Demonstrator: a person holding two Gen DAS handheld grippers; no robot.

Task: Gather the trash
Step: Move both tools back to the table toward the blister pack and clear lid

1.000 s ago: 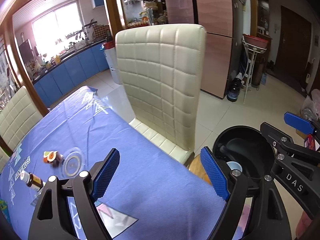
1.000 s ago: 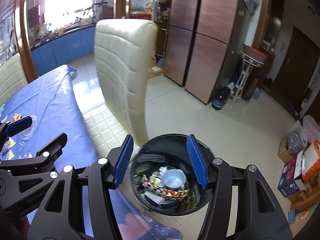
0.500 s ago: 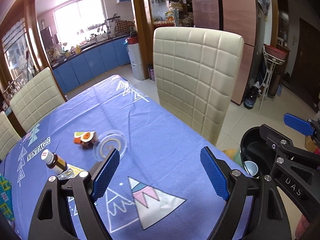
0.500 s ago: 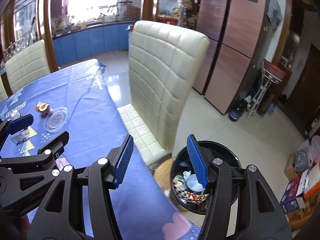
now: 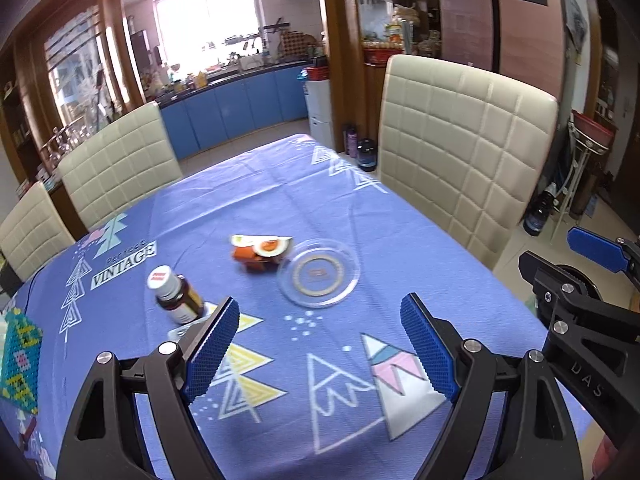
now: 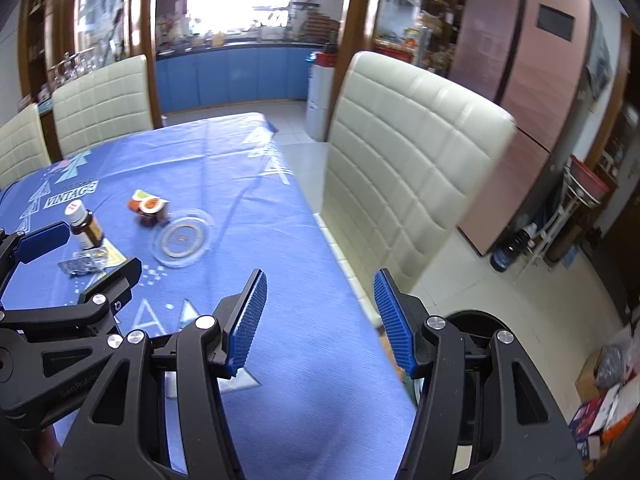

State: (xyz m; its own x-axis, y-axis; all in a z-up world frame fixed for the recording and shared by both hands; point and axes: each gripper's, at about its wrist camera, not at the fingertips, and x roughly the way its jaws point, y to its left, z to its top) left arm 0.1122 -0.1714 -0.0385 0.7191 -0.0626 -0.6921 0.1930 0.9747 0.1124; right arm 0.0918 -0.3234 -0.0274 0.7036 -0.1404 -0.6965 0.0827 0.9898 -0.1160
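Note:
On the blue tablecloth [image 5: 304, 200] lie an orange snack cup with a peeled lid [image 5: 258, 252], a clear plastic lid [image 5: 318, 271], a small brown bottle with a white cap [image 5: 176, 294] and a crumpled clear wrapper [image 6: 86, 262]. The same things show in the right wrist view: the cup [image 6: 148, 206], the lid [image 6: 183, 238], the bottle [image 6: 85, 226]. My left gripper [image 5: 320, 348] is open and empty above the near part of the table. My right gripper [image 6: 320, 316] is open and empty over the table's right edge. The black trash bin [image 6: 480, 320] is mostly hidden behind it.
A cream padded chair [image 5: 464, 152] stands at the table's right side, and two more chairs [image 5: 116, 164] at the far left. A beaded mat [image 5: 18, 356] lies at the left edge. Boxes and bags [image 6: 608, 396] sit on the floor at right.
Both grippers have swung left from over the trash bin toward the table. The bin has slid out of view and the table items now lie ahead. Both stay open and empty.

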